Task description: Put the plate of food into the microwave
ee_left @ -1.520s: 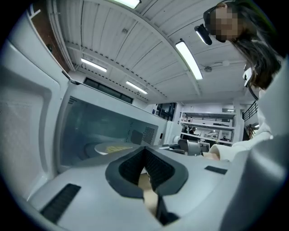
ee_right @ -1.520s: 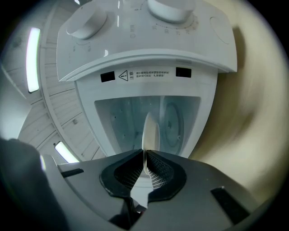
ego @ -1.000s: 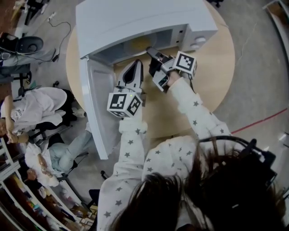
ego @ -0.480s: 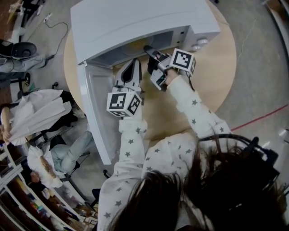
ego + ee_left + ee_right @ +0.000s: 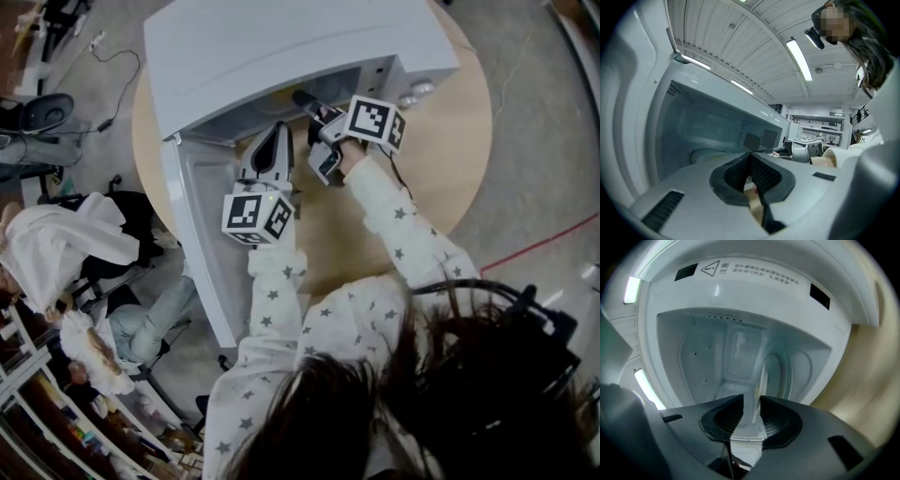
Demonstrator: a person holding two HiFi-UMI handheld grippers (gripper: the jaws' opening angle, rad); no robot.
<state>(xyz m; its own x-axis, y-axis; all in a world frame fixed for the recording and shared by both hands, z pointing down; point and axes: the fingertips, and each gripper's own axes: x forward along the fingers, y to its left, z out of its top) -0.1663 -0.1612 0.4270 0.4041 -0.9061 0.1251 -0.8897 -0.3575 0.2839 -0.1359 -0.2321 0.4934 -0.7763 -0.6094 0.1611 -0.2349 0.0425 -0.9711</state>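
The white microwave (image 5: 281, 47) stands on a round wooden table (image 5: 441, 141), its door (image 5: 202, 244) swung open to the left. My right gripper (image 5: 300, 97) reaches into the cavity (image 5: 717, 362). The white plate (image 5: 757, 376) stands edge-on between its jaws, which are opening; the pads no longer look pressed on the rim. The food is hidden; only a yellowish trace shows at the plate's edge. My left gripper (image 5: 279, 133) hovers just outside the cavity mouth beside the door, shut (image 5: 752, 164) with nothing in it.
The control knobs (image 5: 417, 91) sit at the microwave's right front. Bare tabletop lies right of and in front of the oven. People sit at the left beyond the table edge (image 5: 56, 244), with cables and furniture on the floor.
My right gripper has pushed a little deeper into the microwave with the plate. The left gripper has stayed where it was. The seated people at the left have shifted.
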